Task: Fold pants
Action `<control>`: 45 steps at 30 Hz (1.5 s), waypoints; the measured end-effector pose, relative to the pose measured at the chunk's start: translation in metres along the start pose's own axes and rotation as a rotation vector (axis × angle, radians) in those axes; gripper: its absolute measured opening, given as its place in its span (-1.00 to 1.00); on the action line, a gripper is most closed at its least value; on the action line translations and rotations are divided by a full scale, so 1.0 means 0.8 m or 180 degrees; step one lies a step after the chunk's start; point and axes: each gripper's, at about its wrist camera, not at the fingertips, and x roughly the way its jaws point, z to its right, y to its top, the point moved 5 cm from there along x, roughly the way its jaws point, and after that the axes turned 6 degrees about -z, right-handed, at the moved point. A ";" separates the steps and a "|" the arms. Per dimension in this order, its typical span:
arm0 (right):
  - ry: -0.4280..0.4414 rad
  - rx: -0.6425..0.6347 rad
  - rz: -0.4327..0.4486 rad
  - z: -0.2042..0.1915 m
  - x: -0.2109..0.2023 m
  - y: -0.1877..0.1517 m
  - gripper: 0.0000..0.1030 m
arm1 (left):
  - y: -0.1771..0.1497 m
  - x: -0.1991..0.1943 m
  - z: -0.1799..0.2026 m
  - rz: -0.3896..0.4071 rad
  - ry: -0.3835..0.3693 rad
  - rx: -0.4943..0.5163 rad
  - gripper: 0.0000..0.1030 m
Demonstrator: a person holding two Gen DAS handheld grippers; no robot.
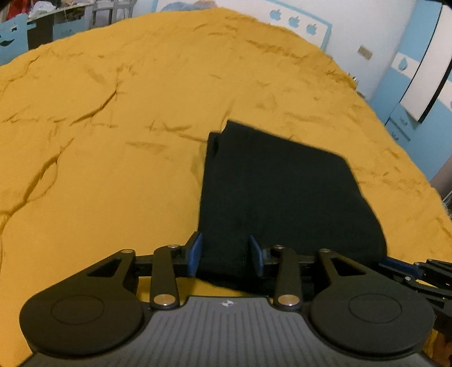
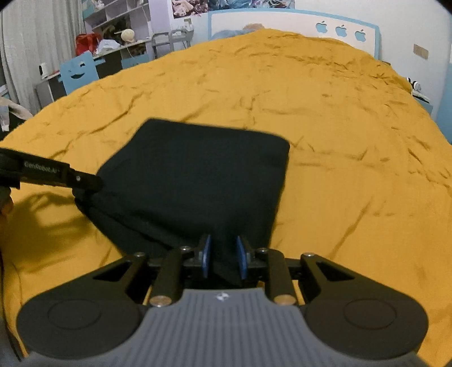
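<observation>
With the folded black pants [image 1: 282, 197] lying on the mustard bedspread [image 1: 113, 141], the left gripper [image 1: 226, 255] is standing released astride their near edge while the right gripper [image 2: 224, 258] is pinching a fabric fold, so laying it flat before releasing seems wise.

This is a bedroom in a home, by its look a child's room. A wide bed [image 2: 325, 118] takes up most of both views, spread with a creased mustard-yellow cover. Behind it stands a white headboard [image 2: 293, 24] edged in light blue, with three blue apple shapes [image 2: 341, 30] cut into it. Along the left wall is a cluttered desk [image 2: 118, 49] with open shelves [image 2: 118, 14] above it, holding bags and odds and ends. A light blue chair [image 2: 80, 72] with a smiling face cut in its back stands beside it. Pale curtains [image 2: 31, 42] hang at the far left, and pictures [image 2: 231, 5] are pinned above the headboard.
</observation>
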 end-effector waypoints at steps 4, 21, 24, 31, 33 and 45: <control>0.0015 0.0067 -0.0089 0.002 0.009 -0.011 -0.68 | -0.010 0.009 -0.011 -0.0056 -0.0027 -0.0105 -0.05; 0.0245 0.0509 0.0068 0.053 -0.061 -0.005 -0.28 | 0.014 -0.050 -0.029 0.0039 -0.0675 -0.0595 0.24; 0.0445 0.0753 0.0085 0.067 -0.064 0.010 -0.06 | 0.034 -0.047 -0.030 0.0133 -0.0843 -0.0687 0.38; 0.0825 0.1523 0.0049 0.108 -0.030 0.030 0.10 | 0.068 0.006 -0.039 0.0136 -0.0960 -0.0823 0.50; 0.0948 0.1697 0.0003 0.117 -0.014 0.034 0.10 | 0.071 0.025 -0.044 0.0068 -0.0983 -0.0878 0.50; 0.1492 0.2281 -0.0189 0.147 0.074 0.032 0.08 | 0.060 0.096 -0.069 -0.0181 -0.1261 -0.1263 0.50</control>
